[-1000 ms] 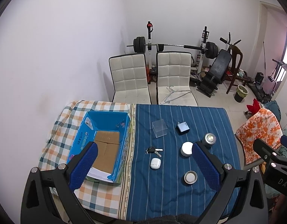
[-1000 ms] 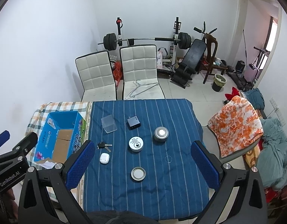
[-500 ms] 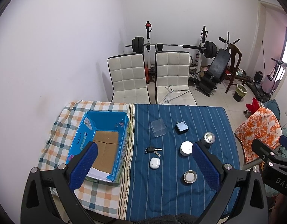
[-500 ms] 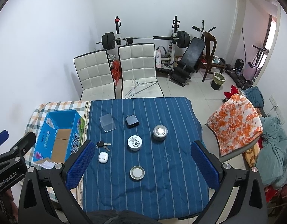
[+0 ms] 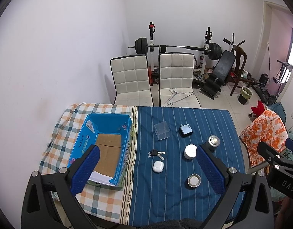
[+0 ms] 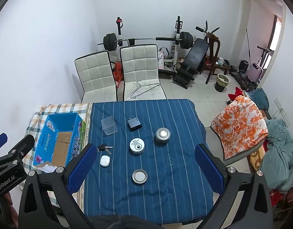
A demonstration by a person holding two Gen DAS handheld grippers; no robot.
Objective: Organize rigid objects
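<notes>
Here both grippers, left gripper (image 5: 146, 164) and right gripper (image 6: 144, 164), hang wide open and empty; the left finger (image 5: 85, 169) partly covers the blue box (image 5: 106, 131).

Blue striped tablecloth (image 6: 146, 190), blue box (image 5: 85, 139), white earbud case (image 6: 105, 161), perhaps grey charger (image 6: 134, 123)

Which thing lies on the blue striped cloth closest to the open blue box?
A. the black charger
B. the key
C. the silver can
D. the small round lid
B: the key lies just beside the right wall of the blue box, while the black charger, the silver can and the small round lid all lie farther to the right on the blue striped cloth.
</notes>
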